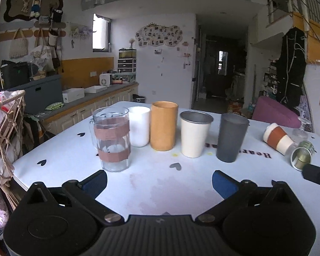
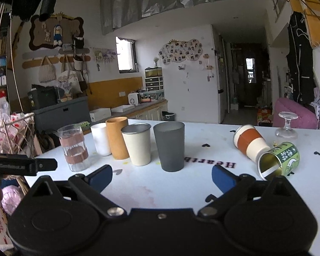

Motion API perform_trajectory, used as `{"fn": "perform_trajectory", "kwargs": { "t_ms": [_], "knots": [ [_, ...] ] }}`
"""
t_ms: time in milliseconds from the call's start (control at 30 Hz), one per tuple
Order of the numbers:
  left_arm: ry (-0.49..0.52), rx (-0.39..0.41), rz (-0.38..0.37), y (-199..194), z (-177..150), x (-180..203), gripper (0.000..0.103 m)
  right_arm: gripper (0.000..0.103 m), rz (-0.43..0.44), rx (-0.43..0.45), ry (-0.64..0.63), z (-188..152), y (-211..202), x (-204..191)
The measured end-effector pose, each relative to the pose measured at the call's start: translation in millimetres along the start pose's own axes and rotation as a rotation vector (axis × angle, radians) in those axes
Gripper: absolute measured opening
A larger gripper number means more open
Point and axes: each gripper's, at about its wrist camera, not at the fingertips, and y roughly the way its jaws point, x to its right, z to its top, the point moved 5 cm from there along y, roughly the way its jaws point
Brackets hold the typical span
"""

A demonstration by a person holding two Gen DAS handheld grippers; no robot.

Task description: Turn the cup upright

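Note:
A green printed cup [image 2: 280,157] lies on its side on the white table [image 2: 181,189], mouth toward me; it also shows in the left wrist view [image 1: 302,154]. Behind it a cream cup with an orange band [image 2: 250,143] lies on its side too, seen in the left wrist view [image 1: 278,138] as well. A stemmed glass [image 2: 286,125] stands upside down at the far right. My right gripper [image 2: 162,176] is open and empty, left of the green cup. My left gripper [image 1: 160,180] is open and empty, in front of the upright row.
A row of upright cups stands on the table: a clear taped glass mug [image 1: 112,139], a white cup [image 1: 139,125], an orange tumbler [image 1: 163,125], a cream metal cup [image 1: 194,134] and a dark grey cup [image 1: 231,137]. A rope basket [image 1: 4,128] hangs at the left edge.

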Motion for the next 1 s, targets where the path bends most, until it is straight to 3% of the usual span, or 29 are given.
{"fn": "perform_trajectory", "kwargs": {
  "t_ms": [1000],
  "knots": [
    [0.034, 0.006, -0.010, -7.7, -5.9, 7.8, 0.103, 0.103, -0.029, -0.021, -0.009, -4.3, 4.3, 0.8]
  ]
}}
